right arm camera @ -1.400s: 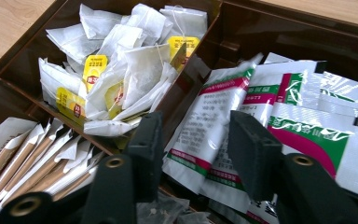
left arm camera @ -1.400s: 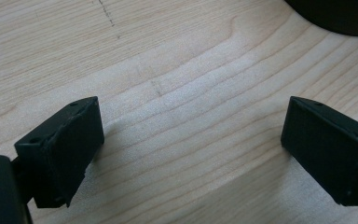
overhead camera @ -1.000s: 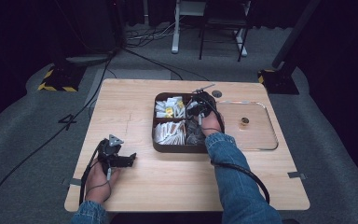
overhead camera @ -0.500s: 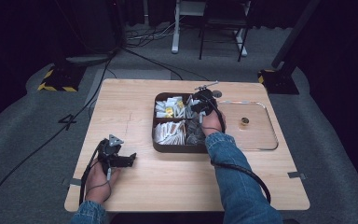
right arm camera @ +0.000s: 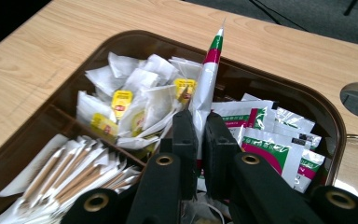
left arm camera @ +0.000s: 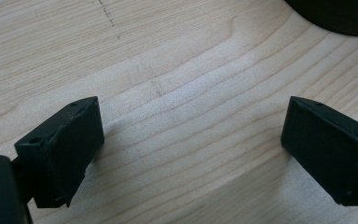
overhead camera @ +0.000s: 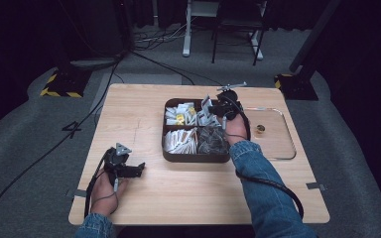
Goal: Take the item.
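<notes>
Right hand-held gripper (right arm camera: pixel 199 135) has just closed and pinches a sachet (right arm camera: pixel 208 74) edge-on above the tray (right arm camera: pixel 328 122). I lift straight, clear of neighbouring packets (right arm camera: pixel 265 140). Left hand-held gripper (left arm camera: pixel 191 154) wide, idle.

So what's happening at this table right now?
A person works with tongs in each hand. The right tongs are shut on a white, green and red sachet, held upright over the brown divided tray of packets. The left tongs rest open on the wooden table, holding nothing.
</notes>
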A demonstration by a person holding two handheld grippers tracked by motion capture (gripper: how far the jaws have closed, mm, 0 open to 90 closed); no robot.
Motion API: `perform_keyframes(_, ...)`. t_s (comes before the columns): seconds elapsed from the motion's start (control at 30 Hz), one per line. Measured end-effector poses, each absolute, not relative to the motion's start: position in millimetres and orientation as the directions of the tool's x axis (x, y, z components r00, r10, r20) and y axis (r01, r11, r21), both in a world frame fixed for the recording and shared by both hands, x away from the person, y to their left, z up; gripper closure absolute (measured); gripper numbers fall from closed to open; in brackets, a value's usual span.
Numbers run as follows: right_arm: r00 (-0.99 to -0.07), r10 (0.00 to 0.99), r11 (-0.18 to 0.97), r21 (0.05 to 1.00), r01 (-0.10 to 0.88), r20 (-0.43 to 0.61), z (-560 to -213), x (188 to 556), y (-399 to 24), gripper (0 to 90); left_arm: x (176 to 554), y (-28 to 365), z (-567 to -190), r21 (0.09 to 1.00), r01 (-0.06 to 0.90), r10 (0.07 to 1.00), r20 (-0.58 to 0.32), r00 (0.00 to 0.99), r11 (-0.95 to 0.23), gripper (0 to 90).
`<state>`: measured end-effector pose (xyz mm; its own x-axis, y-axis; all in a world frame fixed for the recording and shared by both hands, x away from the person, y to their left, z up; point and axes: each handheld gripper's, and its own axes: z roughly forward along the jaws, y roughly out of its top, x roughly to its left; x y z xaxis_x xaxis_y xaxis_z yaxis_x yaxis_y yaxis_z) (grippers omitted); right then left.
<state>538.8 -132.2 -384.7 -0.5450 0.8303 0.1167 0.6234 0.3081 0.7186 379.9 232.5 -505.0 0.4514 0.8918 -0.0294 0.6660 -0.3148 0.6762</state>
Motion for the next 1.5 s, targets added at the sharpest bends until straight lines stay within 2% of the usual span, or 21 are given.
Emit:
perform_keyframes(0.27, -0.594, 0.792, 0.306, 0.749, 0.588, 0.143, -368.6, 519.0, -138.8, 84.8, 379.9, 232.5, -505.0, 0.676, 0.666, 0.892, -0.029, 0.452, -0.315, 6.0)
perform_keyframes(0.7, -0.689, 0.702, 0.325, 0.778, 0.537, 0.181, -353.9, 464.9, -149.6, 84.7, 379.9, 232.5, -505.0, 0.676, 0.666, 0.892, -0.029, 0.451, -0.315, 6.0)
perform_keyframes(1.5, -0.832, 0.529, 0.489, 0.741, 0.460, 0.167, -371.4, 371.1, -139.8, 84.5, 379.9, 232.5, -505.0, 0.676, 0.666, 0.892, -0.029, 0.452, -0.315, 6.0)
